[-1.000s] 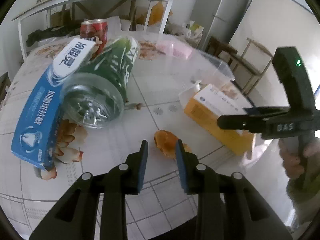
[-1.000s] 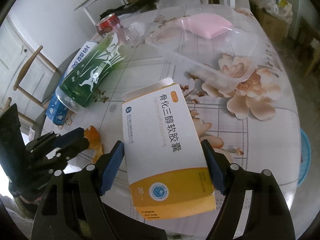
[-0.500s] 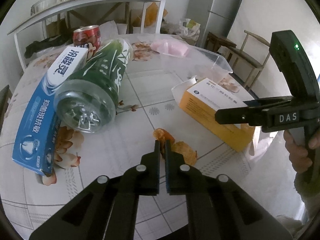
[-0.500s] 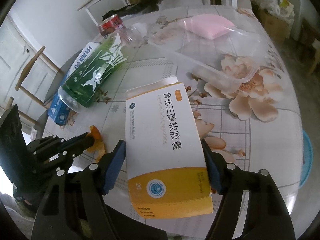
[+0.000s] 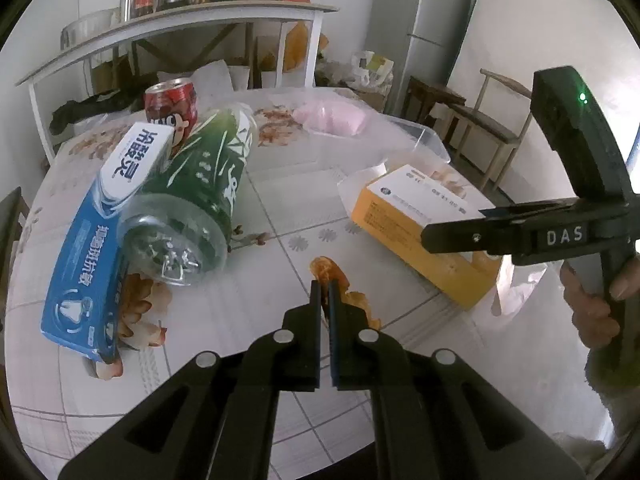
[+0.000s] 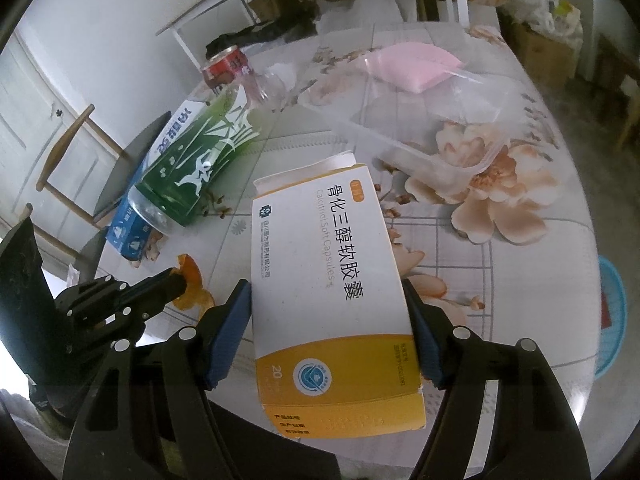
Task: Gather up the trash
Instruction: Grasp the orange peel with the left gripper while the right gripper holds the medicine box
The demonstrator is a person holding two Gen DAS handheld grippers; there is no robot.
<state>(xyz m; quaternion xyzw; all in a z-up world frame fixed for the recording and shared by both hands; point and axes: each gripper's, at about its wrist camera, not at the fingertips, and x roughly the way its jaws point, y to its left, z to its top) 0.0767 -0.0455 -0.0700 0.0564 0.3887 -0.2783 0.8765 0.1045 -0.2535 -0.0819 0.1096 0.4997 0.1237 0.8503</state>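
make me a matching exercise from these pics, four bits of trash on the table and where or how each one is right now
Things:
1. orange peel
2. medicine box
3. green bottle
4. red can

States:
A. lying on its side, against the blue toothpaste box
B. standing upright at the far side
C. pinched in the shut left gripper
D. between the right gripper's wide-set jaws

Pairs: 1-C, 2-D, 3-A, 4-B

Left wrist cam looks steeply down along its tongs, close over the tabletop. Right wrist cam does likewise from the opposite side. Both share the medicine box, orange peel and green bottle.
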